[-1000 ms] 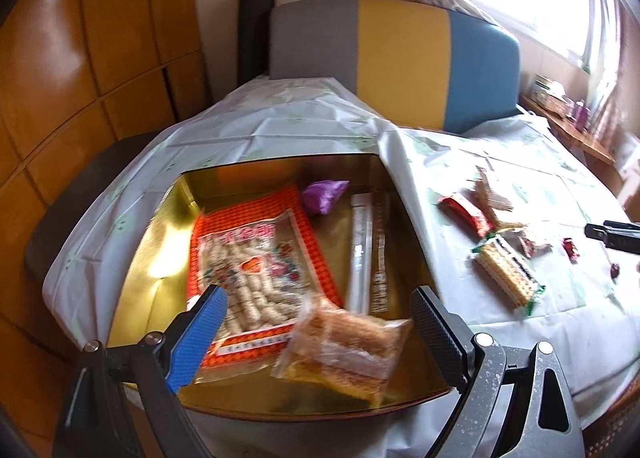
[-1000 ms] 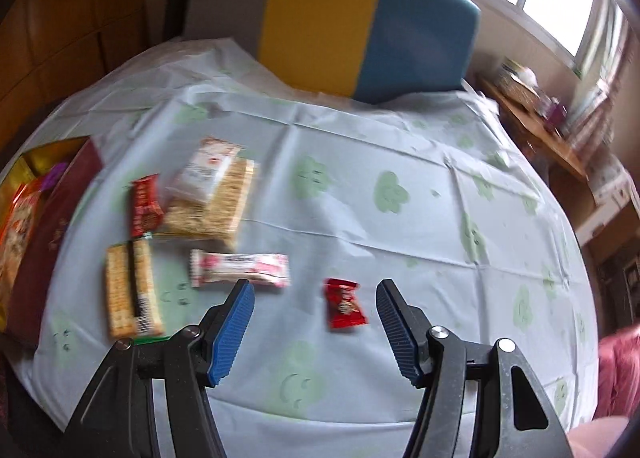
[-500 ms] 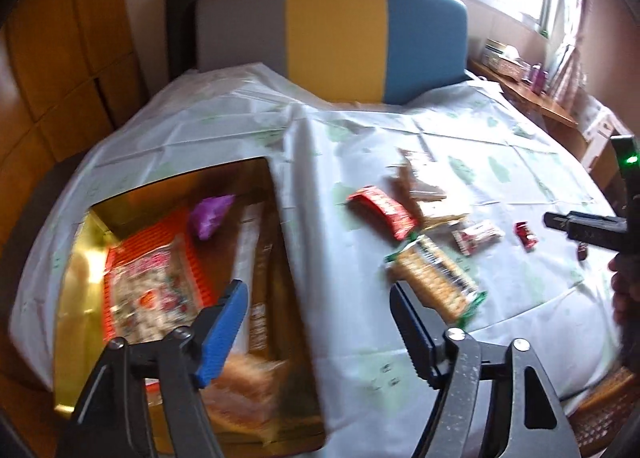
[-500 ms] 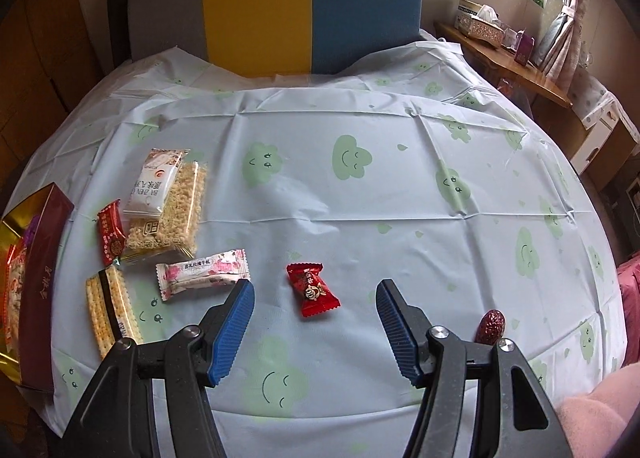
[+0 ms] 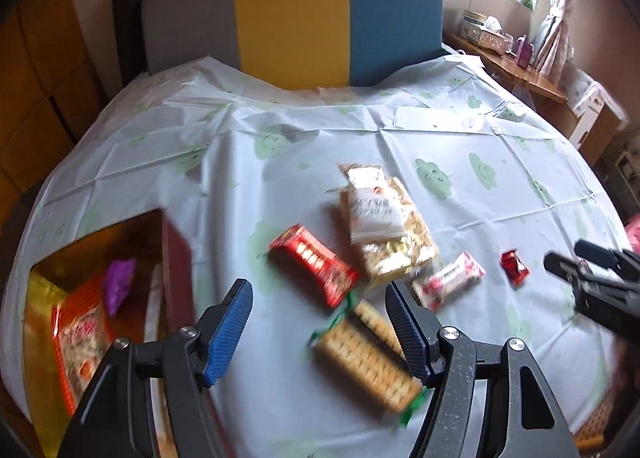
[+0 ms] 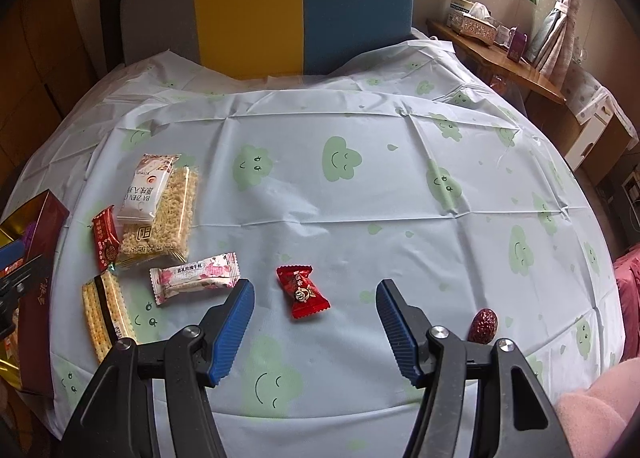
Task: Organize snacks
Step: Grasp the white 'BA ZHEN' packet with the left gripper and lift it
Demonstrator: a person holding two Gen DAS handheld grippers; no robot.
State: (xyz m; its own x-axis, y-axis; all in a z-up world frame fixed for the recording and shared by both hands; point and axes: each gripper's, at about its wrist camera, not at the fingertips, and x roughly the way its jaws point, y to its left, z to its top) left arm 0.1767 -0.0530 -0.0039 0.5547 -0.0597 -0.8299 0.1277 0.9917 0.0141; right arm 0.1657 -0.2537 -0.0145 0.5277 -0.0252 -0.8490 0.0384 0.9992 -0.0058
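Right gripper [image 6: 314,326] spread, empty, red candy [image 6: 303,291] on tablecloth [image 6: 360,194] just ahead between fingertips; left gripper [image 5: 320,326] spread above cracker pack [image 5: 366,358]

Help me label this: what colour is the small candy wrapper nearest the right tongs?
Red, with a small cartoon face printed on it; the small candy shows best in the right wrist view.

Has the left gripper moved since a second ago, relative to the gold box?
Yes. The left gripper has swung right, away from the gold box, and now hangs open over the cracker pack on the tablecloth.
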